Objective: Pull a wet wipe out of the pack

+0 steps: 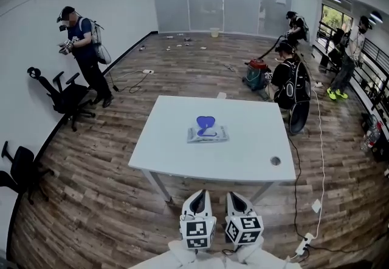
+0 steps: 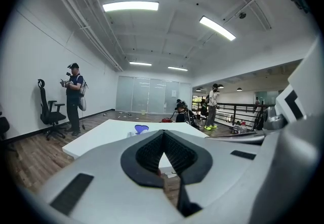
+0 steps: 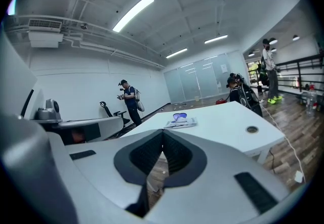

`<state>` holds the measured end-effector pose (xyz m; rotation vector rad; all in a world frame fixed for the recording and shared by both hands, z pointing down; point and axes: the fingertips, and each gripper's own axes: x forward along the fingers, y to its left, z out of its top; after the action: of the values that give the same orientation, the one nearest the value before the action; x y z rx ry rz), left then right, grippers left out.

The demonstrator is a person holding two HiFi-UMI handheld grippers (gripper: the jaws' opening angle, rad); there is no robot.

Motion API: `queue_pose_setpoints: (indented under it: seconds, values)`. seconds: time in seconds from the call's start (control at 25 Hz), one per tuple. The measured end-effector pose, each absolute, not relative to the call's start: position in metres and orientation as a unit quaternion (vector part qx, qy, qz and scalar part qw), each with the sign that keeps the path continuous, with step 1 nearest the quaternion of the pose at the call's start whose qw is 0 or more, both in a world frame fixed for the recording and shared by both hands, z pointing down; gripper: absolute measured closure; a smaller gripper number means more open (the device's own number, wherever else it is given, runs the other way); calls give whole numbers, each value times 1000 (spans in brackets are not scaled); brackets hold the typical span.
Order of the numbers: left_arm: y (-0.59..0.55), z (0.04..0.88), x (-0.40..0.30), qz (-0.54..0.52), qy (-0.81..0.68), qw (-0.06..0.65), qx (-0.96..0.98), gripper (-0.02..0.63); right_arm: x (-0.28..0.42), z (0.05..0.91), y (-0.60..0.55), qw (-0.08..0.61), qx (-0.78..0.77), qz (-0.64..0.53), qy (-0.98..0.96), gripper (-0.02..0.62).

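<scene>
A wet wipe pack lies flat near the middle of the white table, its blue lid flipped up. Both grippers are held low in front of the table's near edge, well short of the pack. My left gripper and right gripper sit side by side, each shut with nothing between the jaws. In the left gripper view the pack shows small beyond the shut left gripper. In the right gripper view the pack lies ahead of the shut right gripper.
The table has a round cable hole near its front right corner. A person stands at the left wall beside office chairs. Other people and a red vacuum cleaner are beyond the table. A power strip lies on the floor at right.
</scene>
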<state>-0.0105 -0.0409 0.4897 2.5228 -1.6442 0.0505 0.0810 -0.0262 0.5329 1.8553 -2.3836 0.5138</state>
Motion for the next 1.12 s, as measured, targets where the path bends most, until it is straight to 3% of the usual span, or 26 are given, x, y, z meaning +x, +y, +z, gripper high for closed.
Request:
queue_pose_setpoints:
  seconds: [1.12]
  values:
    - [-182,482,-8,24,-531,72,844,606,82,522,-170,26,614,178,-769,586]
